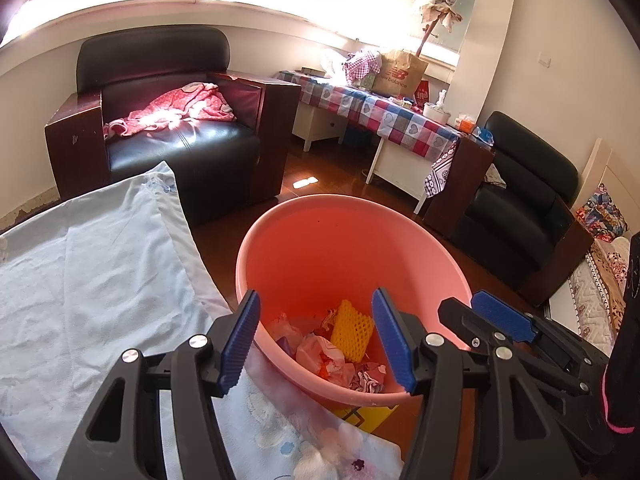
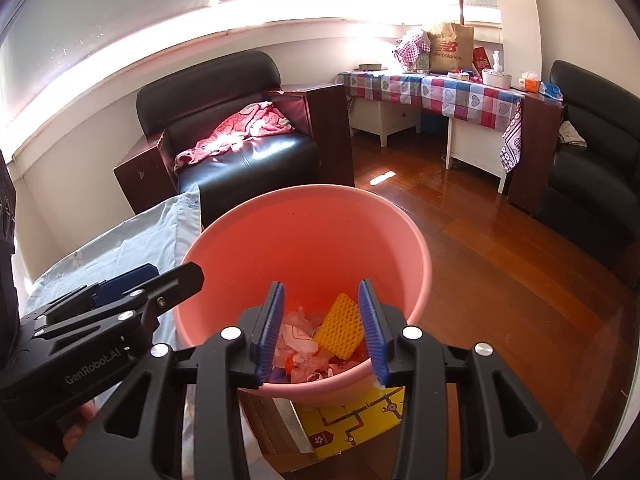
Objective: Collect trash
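Note:
A pink plastic bin (image 1: 320,248) stands on the wood floor beside the bed; it also shows in the right wrist view (image 2: 280,232). Inside lie a yellow foam net (image 1: 352,330), also in the right wrist view (image 2: 340,326), and crumpled pink and white wrappers (image 1: 324,358), which the right wrist view (image 2: 302,340) shows too. My left gripper (image 1: 316,344) is open and empty over the bin's near rim. My right gripper (image 2: 322,328) is open and empty over the same rim; it shows at the left gripper's right (image 1: 500,320). The left gripper appears at the left of the right wrist view (image 2: 132,284).
A pale blue bedsheet (image 1: 92,280) lies to the left. A yellow printed card (image 2: 356,416) lies under the bin. A black armchair (image 1: 172,128) with a red cloth stands behind, a checked-cloth table (image 1: 380,116) with bags at the back right, another black chair (image 1: 520,208) to the right.

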{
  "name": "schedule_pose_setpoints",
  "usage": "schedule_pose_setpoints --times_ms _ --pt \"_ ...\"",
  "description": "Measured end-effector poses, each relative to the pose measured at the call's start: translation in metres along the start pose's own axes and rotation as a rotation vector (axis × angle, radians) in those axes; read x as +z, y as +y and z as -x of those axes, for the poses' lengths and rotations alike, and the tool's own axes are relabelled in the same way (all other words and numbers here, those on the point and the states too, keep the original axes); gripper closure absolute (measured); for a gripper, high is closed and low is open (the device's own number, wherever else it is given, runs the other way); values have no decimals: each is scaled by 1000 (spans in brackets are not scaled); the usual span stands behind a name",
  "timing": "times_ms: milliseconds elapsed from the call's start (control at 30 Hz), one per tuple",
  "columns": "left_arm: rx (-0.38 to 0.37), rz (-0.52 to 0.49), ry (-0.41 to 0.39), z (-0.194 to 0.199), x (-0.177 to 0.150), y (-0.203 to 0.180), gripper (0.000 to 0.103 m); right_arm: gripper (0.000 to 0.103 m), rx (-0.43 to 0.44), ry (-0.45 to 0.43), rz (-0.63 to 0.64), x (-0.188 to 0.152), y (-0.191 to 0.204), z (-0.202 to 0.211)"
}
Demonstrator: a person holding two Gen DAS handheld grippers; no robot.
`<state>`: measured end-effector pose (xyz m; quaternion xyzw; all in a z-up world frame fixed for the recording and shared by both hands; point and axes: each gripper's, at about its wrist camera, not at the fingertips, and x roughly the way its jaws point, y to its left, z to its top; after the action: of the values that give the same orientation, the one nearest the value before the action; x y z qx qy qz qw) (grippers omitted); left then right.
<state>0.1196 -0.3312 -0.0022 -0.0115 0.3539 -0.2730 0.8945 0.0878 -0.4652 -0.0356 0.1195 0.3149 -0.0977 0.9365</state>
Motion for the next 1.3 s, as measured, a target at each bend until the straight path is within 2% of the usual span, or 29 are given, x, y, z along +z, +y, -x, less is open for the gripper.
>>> schedule_pose_setpoints --times_ms 400,533,1300 --pt "20 -14 -52 34 -5 -2 39 63 8 -27 23 -10 16 22" --pt "26 -12 -60 46 -10 2 37 56 23 -36 35 -13 25 29" --pt "66 -4 -109 110 -40 19 36 55 60 -68 90 -39 76 66"
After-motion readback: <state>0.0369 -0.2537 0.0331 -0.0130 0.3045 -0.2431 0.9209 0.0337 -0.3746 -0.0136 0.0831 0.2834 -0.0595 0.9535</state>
